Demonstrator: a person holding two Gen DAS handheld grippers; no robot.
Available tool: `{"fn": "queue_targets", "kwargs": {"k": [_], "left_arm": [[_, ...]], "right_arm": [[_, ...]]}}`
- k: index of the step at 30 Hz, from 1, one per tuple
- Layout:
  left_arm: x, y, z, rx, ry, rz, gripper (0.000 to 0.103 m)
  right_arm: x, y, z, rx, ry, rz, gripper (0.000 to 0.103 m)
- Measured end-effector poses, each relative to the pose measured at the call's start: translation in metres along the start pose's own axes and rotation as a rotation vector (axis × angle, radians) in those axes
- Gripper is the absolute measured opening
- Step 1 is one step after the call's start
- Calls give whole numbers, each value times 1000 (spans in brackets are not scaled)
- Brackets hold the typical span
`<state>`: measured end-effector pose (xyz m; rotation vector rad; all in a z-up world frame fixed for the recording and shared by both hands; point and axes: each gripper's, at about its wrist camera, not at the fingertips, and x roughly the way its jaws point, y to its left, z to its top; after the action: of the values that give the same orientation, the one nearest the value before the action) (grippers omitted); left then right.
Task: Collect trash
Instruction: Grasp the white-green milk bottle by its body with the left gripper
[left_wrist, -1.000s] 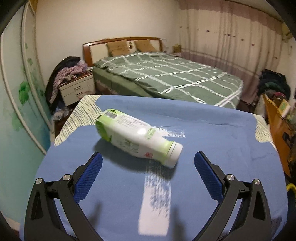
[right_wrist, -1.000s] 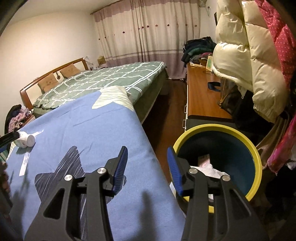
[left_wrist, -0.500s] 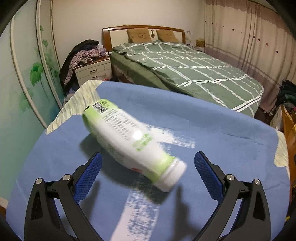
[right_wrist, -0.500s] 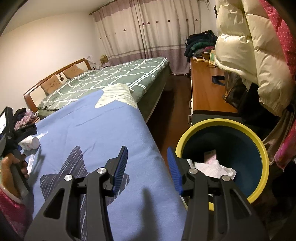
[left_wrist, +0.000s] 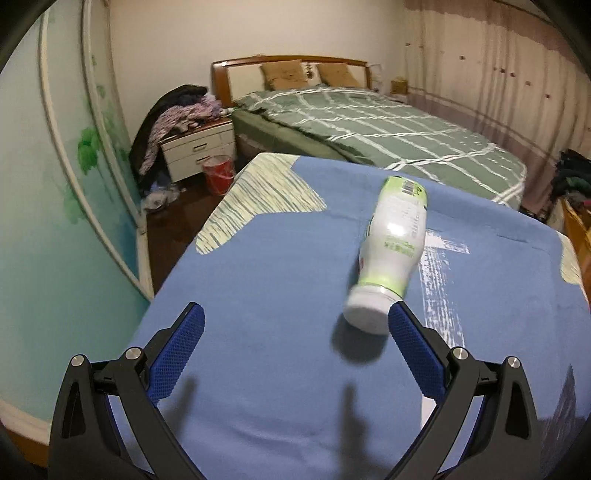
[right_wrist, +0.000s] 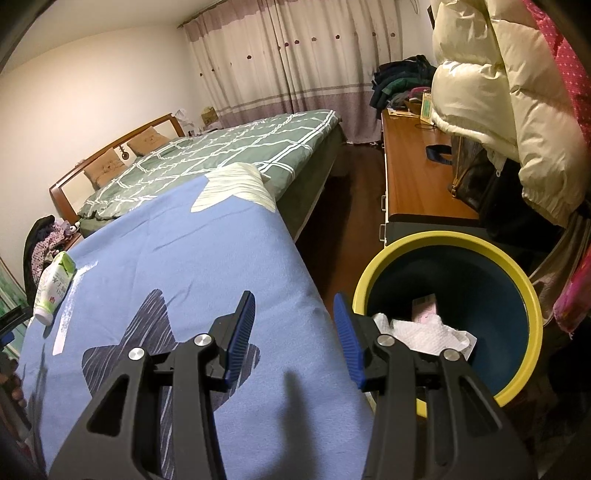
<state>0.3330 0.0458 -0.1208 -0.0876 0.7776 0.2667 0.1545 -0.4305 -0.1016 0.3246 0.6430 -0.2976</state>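
A white plastic bottle with green bands (left_wrist: 392, 251) lies on the blue bedsheet (left_wrist: 280, 288), its cap end toward me. My left gripper (left_wrist: 293, 323) stands wide open over the sheet; the bottle's cap end lies just beside the right fingertip, not between the pads. The same bottle (right_wrist: 54, 288) shows far left in the right wrist view. My right gripper (right_wrist: 293, 317) hangs partly open and empty over the sheet's edge. Just to its right stands a yellow-rimmed blue bin (right_wrist: 521, 295) with crumpled white paper (right_wrist: 424, 328) inside.
A bed with a green checked cover (left_wrist: 388, 136) lies beyond the blue sheet. A white nightstand (left_wrist: 199, 147) piled with clothes and a red bucket (left_wrist: 218, 173) stand at the left. A wooden desk (right_wrist: 417, 177) and hanging padded jackets (right_wrist: 491, 92) crowd the right side.
My left gripper has swung left, so the bottle has gone from between its fingers to beside the right fingertip. The right gripper has stayed put.
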Motion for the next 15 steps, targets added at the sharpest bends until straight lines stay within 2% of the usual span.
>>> {"fn": "queue_targets", "kwargs": {"k": [5, 8, 9, 10, 12, 15], "left_arm": [[4, -9, -1, 95, -27, -102, 98], [14, -24, 0, 133, -20, -129, 98], [21, -26, 2, 138, -6, -141, 94], [26, -29, 4, 140, 8, -145, 85], [39, -30, 6, 127, 67, -155, 76], [50, -23, 10, 87, 99, -170, 74]], "right_arm": [[-1, 2, -1, -6, -11, -15, 43], [-1, 5, -1, -14, -10, -24, 43], [-1, 6, -2, -16, -9, -26, 43], [-1, 6, -1, -16, -9, -26, 43], [-1, 6, -1, -16, -7, -26, 43], [0, 6, -2, -12, 4, -23, 43]]}}
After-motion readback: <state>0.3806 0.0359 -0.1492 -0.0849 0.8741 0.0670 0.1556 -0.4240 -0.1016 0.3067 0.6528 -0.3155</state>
